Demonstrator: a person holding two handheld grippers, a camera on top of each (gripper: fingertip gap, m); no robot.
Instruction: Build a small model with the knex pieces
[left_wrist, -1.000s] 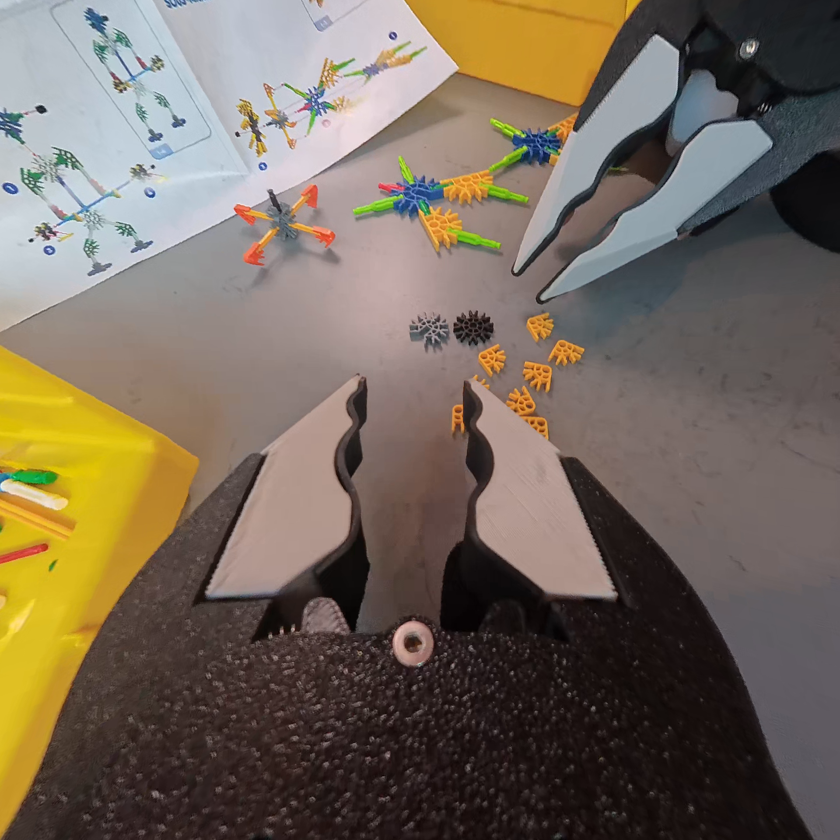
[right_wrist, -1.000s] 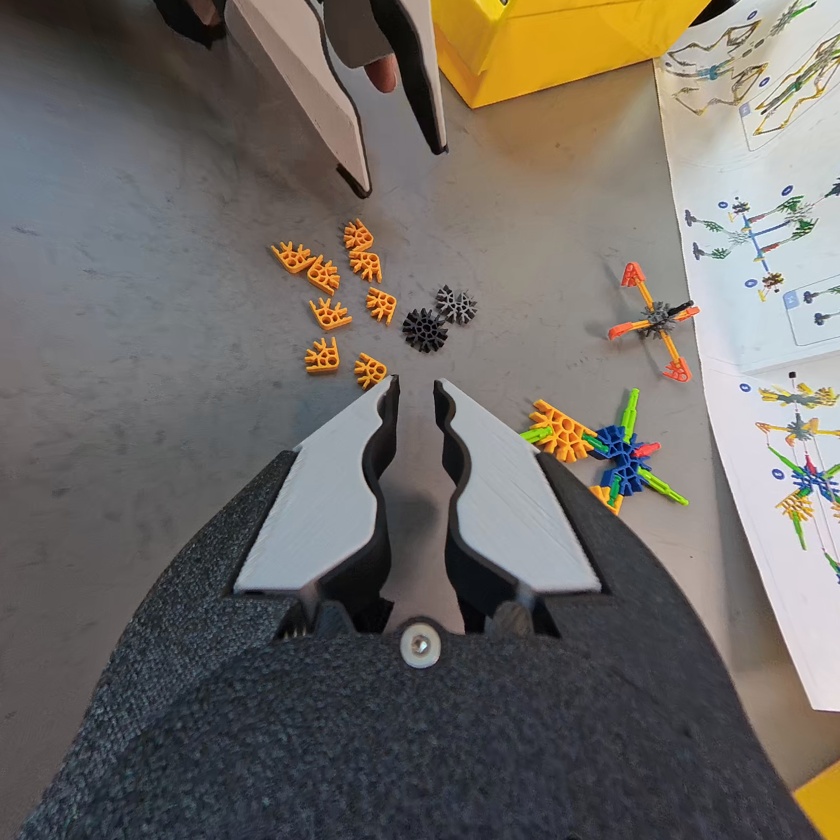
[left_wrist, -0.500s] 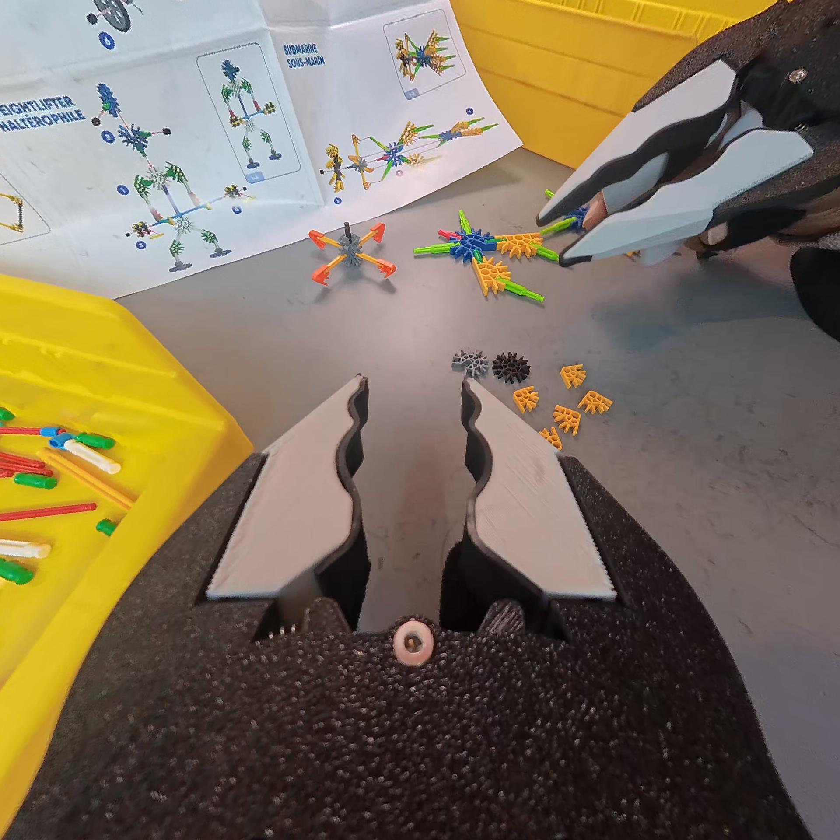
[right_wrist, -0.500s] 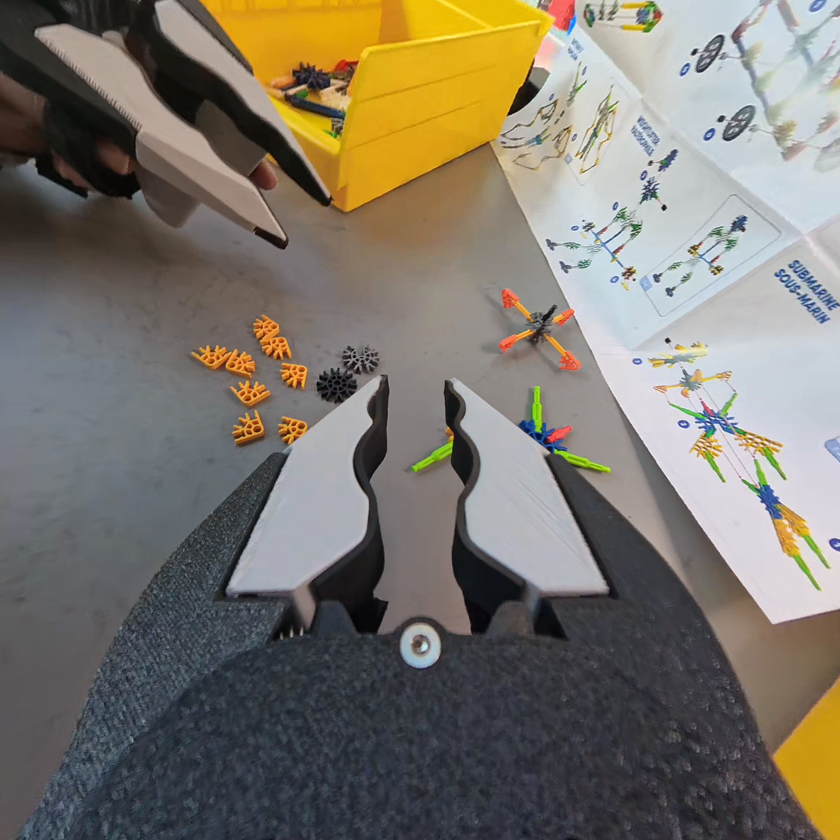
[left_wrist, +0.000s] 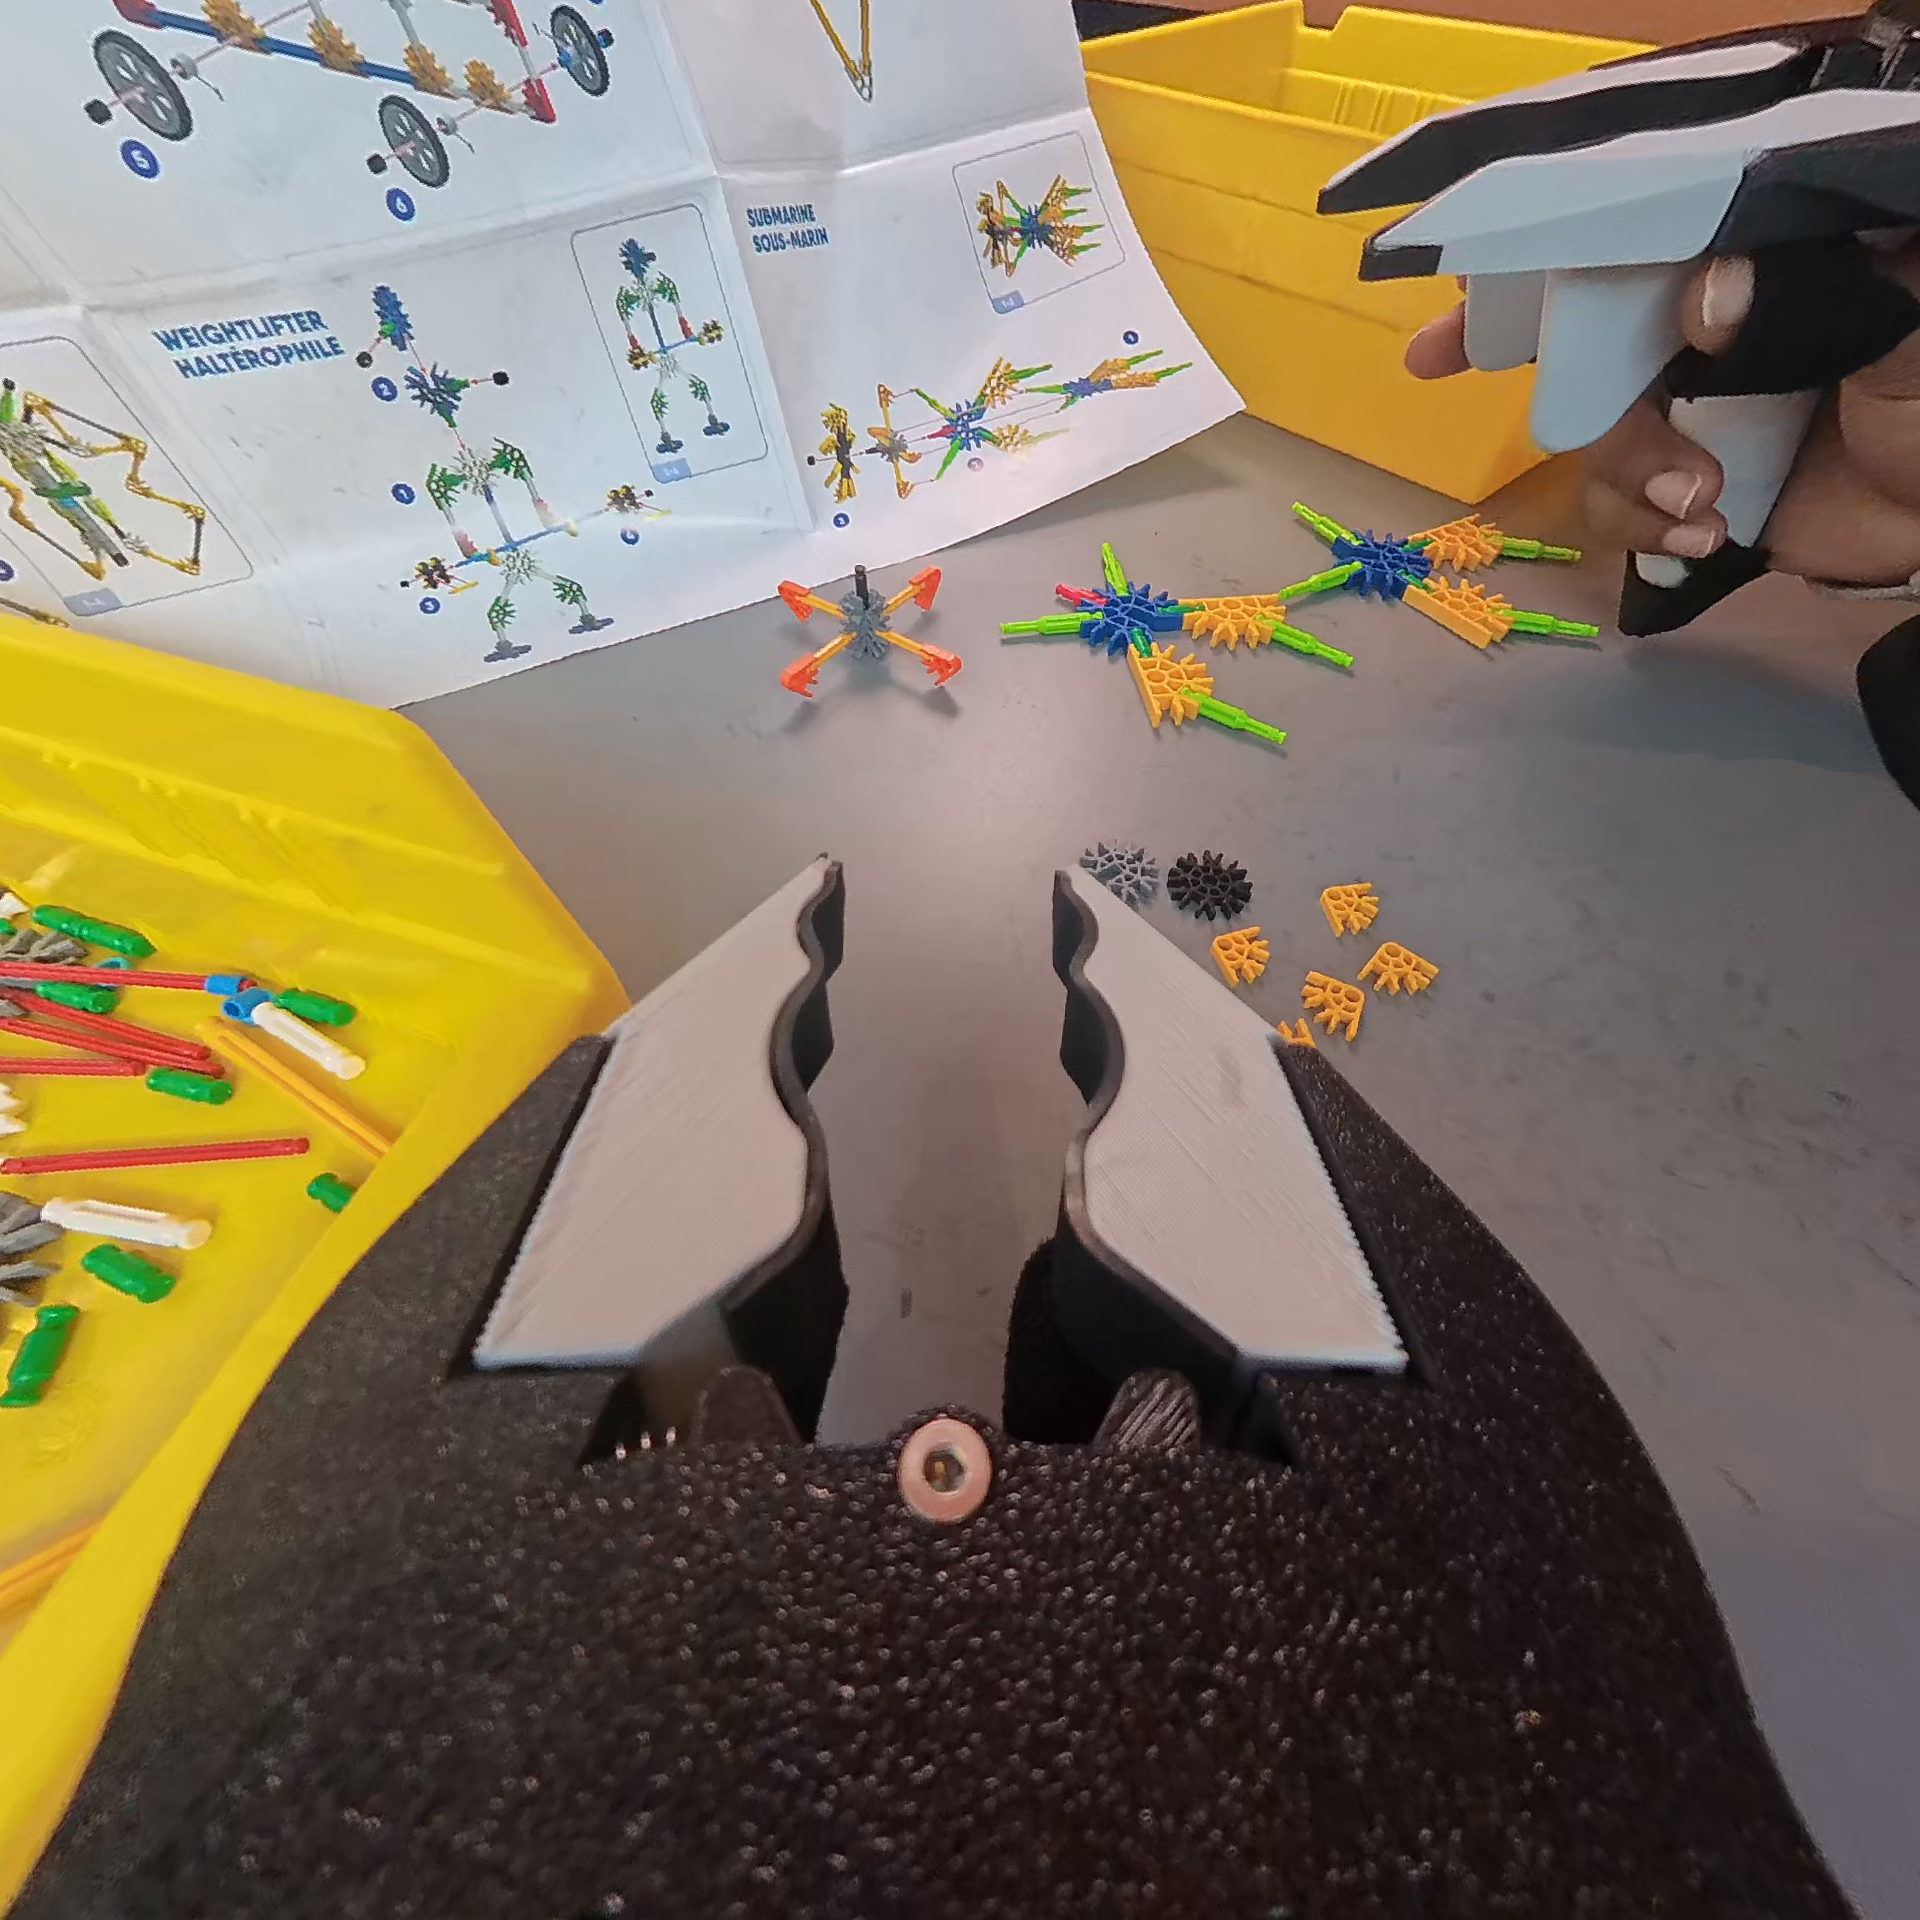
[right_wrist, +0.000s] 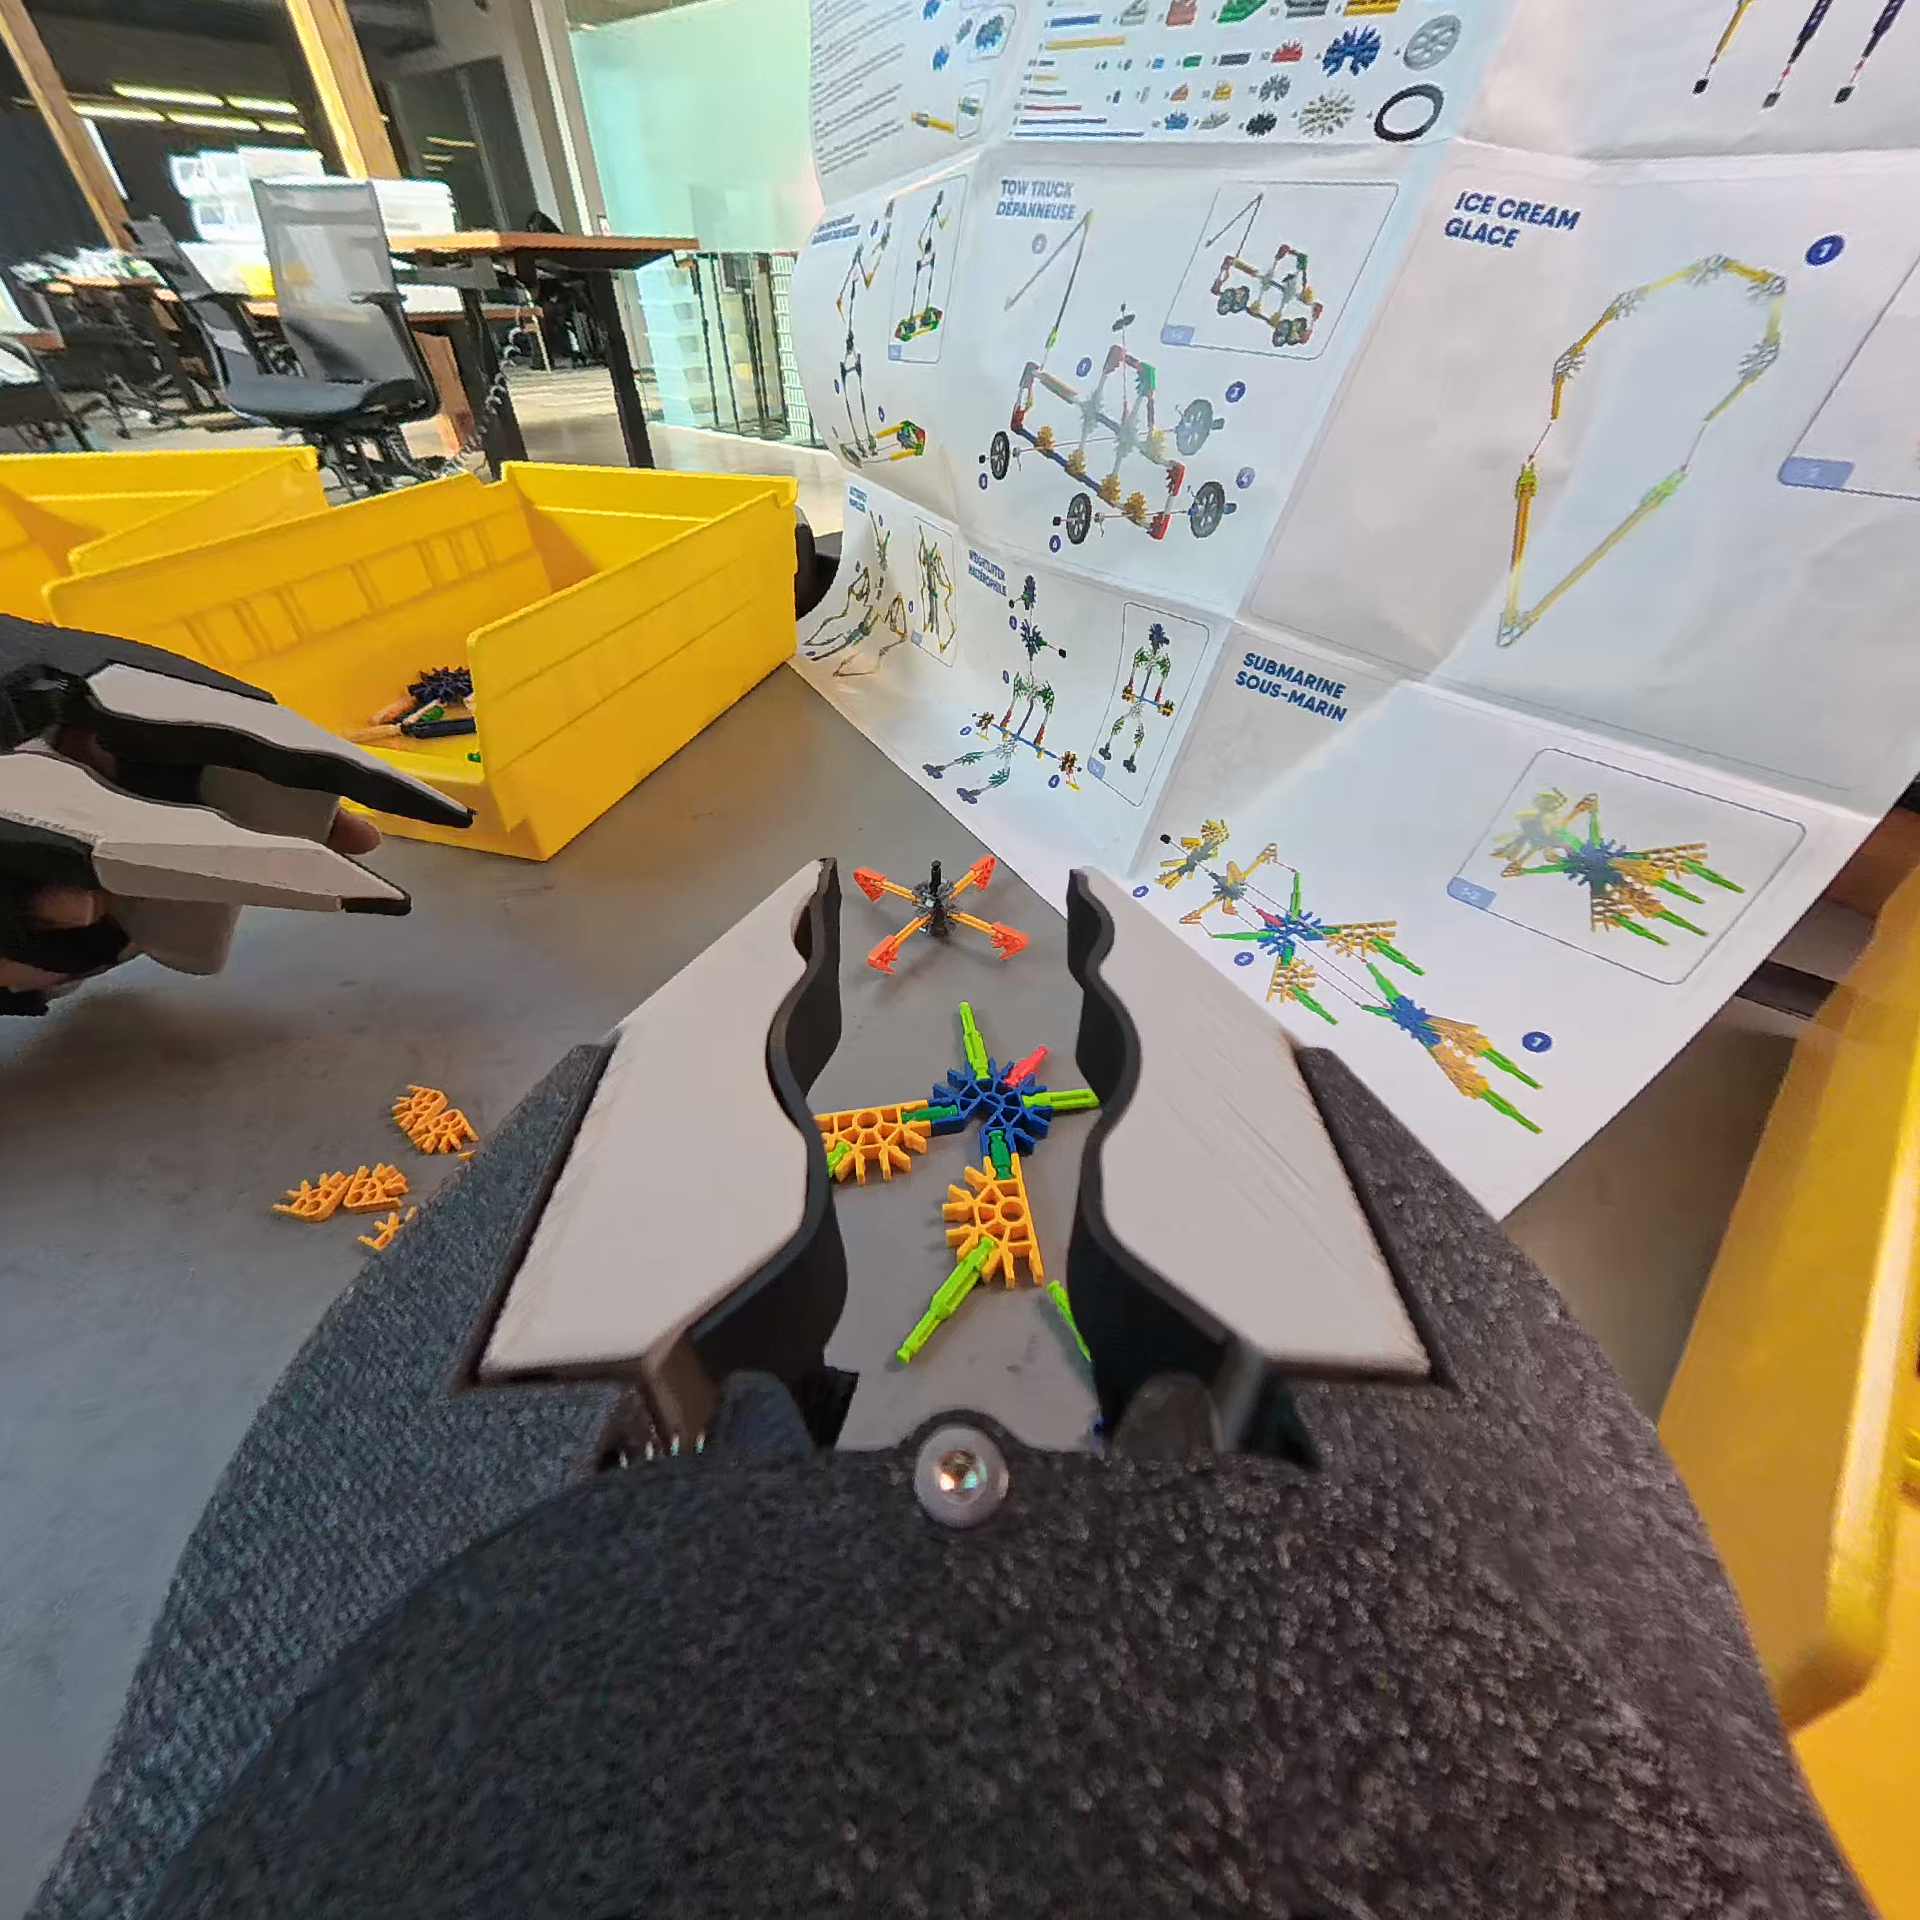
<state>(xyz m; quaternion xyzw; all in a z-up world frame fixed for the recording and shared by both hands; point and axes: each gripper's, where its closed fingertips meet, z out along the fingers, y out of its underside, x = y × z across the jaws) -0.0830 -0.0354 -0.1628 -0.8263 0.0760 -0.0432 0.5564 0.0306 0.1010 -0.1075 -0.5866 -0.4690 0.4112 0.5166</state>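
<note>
While both jaws stand spread and empty, right gripper (right_wrist: 951, 883) hovers over blue-hubbed spoked assembly (right_wrist: 987, 1101) (light, snap-fit, likely fragile; hub looks the soundest hold), left gripper (left_wrist: 940, 883) near grey connector (left_wrist: 1120, 868).

We see a matt grey table (left_wrist: 1558, 1195), faintly scuffed. The bins (right_wrist: 623, 623) are glossy yellow plastic. The creased sheet (right_wrist: 1455, 468) is smooth white paper. Our gripper bodies (left_wrist: 935, 1714) look coarse, grainy black, with finely ridged grey plastic fingers (left_wrist: 675, 1143) and a shiny metal screw (right_wrist: 961, 1475). The connectors (left_wrist: 1340, 961) and rods (left_wrist: 156, 1153) are smooth plastic.
</note>
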